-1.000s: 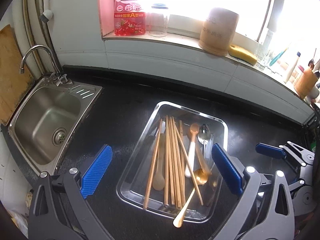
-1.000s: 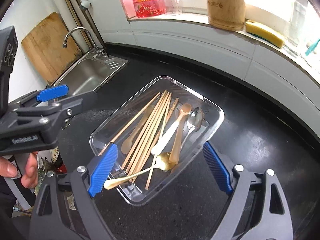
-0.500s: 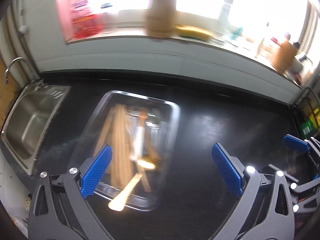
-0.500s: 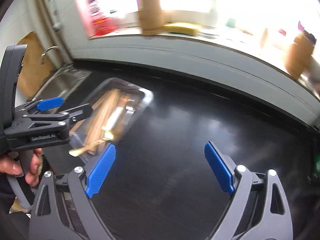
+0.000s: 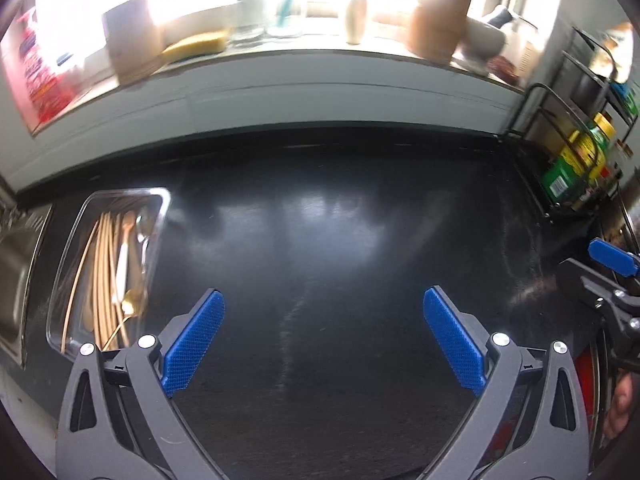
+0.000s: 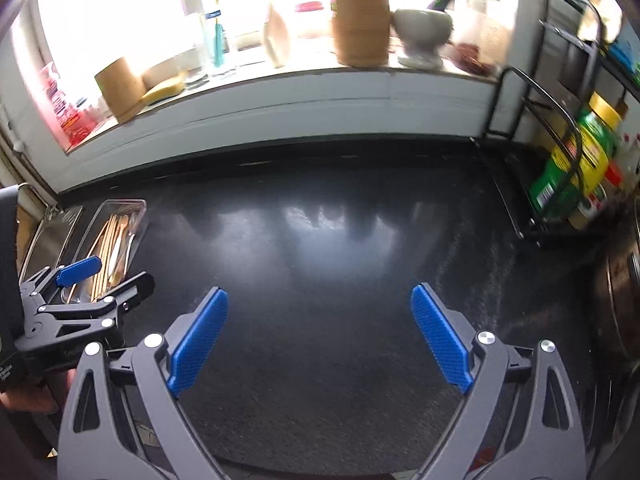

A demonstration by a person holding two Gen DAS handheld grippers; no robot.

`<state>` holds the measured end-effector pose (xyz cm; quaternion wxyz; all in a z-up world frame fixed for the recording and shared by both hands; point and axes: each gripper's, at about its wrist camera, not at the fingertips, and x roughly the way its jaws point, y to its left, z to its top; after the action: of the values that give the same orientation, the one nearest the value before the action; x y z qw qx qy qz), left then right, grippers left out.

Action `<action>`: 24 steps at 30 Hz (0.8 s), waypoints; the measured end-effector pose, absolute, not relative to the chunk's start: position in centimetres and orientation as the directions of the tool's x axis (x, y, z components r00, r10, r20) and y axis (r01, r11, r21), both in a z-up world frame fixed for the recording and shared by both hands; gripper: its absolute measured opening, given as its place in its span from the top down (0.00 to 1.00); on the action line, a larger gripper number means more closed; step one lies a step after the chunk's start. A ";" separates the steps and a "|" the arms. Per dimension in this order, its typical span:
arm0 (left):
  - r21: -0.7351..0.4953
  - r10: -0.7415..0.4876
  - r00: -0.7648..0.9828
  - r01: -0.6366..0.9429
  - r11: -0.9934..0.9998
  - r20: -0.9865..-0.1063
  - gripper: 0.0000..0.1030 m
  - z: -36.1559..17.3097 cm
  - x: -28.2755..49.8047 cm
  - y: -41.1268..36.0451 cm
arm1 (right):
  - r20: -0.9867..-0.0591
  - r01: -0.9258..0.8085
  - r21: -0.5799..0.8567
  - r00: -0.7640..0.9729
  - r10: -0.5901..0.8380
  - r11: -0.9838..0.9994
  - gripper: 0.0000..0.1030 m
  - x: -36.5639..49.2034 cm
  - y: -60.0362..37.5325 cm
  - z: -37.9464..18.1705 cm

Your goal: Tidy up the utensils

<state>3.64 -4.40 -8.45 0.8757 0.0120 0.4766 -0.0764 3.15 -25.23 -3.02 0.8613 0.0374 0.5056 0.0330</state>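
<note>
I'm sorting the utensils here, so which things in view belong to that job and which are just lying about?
For the job:
- clear tray
- chopsticks
- spoons
- left gripper, open, nothing in it
- right gripper, open, nothing in it

Just lying about:
- sink
- yellow sponge
- wooden canister
- bottles in the wire rack

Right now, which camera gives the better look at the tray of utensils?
The left wrist view. There the tray sits larger at the left edge, with chopsticks and spoons distinguishable. In the right wrist view it is smaller, farther off, and partly hidden behind the left gripper.
</note>
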 end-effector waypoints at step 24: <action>-0.062 -0.125 0.518 0.138 0.988 -0.846 0.06 -7.6 2.9 -5.7 | -0.853 -0.032 0.133 0.505 0.130 0.991 0.07 2.0 -26.7 -2.1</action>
<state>2.86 -5.68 -7.55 0.8711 0.0068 0.4851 -0.0757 2.00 -26.67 -2.15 0.8661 0.0498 0.4952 0.0467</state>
